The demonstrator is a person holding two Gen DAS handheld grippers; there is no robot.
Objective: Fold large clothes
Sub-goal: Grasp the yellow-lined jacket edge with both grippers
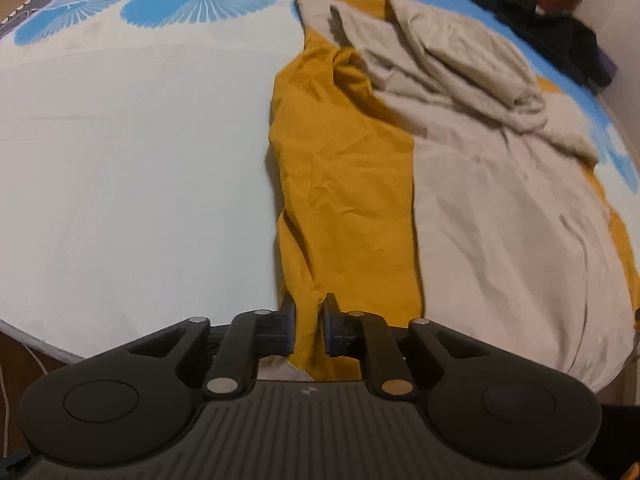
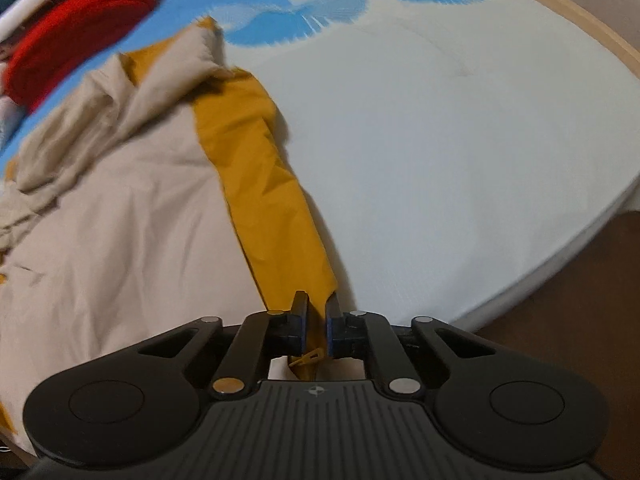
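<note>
A large garment, mustard yellow outside (image 1: 340,168) with a beige lining (image 1: 500,208), lies spread on the bed. Its yellow edge is folded over the beige as a long strip. My left gripper (image 1: 309,312) is shut on the near end of that yellow strip at the bed's front edge. In the right wrist view the same yellow strip (image 2: 260,168) runs away from me beside the beige lining (image 2: 120,240). My right gripper (image 2: 317,310) is shut on the yellow fabric's near corner, where a small yellow tag hangs below the fingers.
The bed sheet is pale with blue fan prints (image 1: 120,152) (image 2: 440,140). A red item (image 2: 80,28) and dark clothes (image 1: 560,32) are piled at the bed's far side. Brown floor (image 2: 580,300) lies beyond the bed's edge.
</note>
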